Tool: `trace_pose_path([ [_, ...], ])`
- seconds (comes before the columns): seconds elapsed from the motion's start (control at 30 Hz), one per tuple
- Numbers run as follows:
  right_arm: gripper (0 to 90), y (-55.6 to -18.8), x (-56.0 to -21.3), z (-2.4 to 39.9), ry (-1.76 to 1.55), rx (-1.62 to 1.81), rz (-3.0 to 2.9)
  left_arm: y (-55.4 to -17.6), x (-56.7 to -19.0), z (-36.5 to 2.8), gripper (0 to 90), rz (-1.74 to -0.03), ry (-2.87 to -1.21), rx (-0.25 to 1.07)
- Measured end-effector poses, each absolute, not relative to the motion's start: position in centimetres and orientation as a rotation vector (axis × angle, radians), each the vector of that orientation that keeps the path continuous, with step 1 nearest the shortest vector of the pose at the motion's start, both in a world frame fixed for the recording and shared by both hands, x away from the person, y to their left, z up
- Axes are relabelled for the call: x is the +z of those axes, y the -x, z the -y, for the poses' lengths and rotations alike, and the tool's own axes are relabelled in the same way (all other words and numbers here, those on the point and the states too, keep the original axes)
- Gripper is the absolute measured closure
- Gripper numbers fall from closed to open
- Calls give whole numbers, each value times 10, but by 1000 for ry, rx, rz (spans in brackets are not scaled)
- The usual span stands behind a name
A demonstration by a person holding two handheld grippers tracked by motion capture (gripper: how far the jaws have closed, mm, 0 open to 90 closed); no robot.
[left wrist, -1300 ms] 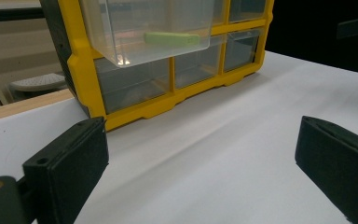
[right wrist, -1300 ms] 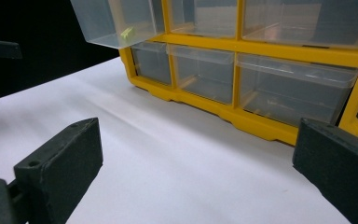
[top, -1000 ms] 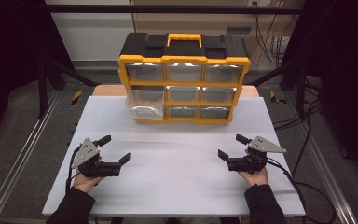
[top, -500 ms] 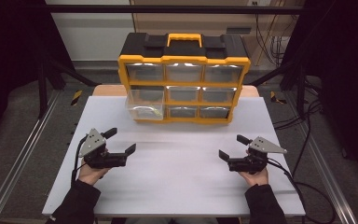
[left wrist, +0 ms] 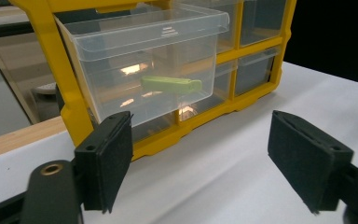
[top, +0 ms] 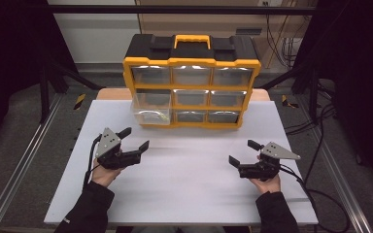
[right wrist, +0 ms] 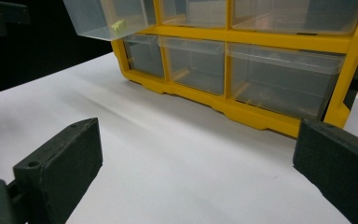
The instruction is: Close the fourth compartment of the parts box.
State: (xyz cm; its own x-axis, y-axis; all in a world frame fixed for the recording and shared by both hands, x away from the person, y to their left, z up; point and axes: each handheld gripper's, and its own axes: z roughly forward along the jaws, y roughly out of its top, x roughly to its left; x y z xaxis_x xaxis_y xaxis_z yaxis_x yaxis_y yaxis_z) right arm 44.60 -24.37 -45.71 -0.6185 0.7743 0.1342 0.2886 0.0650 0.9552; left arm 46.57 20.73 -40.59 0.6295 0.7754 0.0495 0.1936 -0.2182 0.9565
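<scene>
— Where was your left gripper [top: 136, 138] just then?

— Lower left of the high view, over the white table [top: 189, 194], jaws pointed toward the yellow organizer [top: 191, 80] at upper centre. The jaws had just been closing a little, but they were wide apart, with nothing between them.

— And the thing you were aiming at?

— The clear drawer [left wrist: 147, 60], pulled out from the organizer's left column, middle row. In my left gripper view it sat in the upper middle of the frame, above and between my two pads, well apart from them. A green object [left wrist: 171, 84] lay inside it, near the front wall.

— Was the drawer touching anything of yours?

— No. In the high view it stuck out toward the lower left of the organizer, above and to the right of my left gripper, with bare table between.

— Your right gripper [top: 243, 153]?

— Lower right of the high view, jaws spread wide and empty. In its own view, the pulled-out drawer [right wrist: 107, 18] was in the upper left corner, far off.
</scene>
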Motion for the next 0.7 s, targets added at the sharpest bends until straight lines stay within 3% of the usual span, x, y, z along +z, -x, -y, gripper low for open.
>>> trace_pose_path([
  [0.33,19,-445,-456,245,-1058,1584,-1926,-472,-404,-198,321,-813,-1726,667],
  [0.7,18,-446,-455,246,-1063,1585,-1923,-478,-403,-195,542,-859,-1714,714],
])
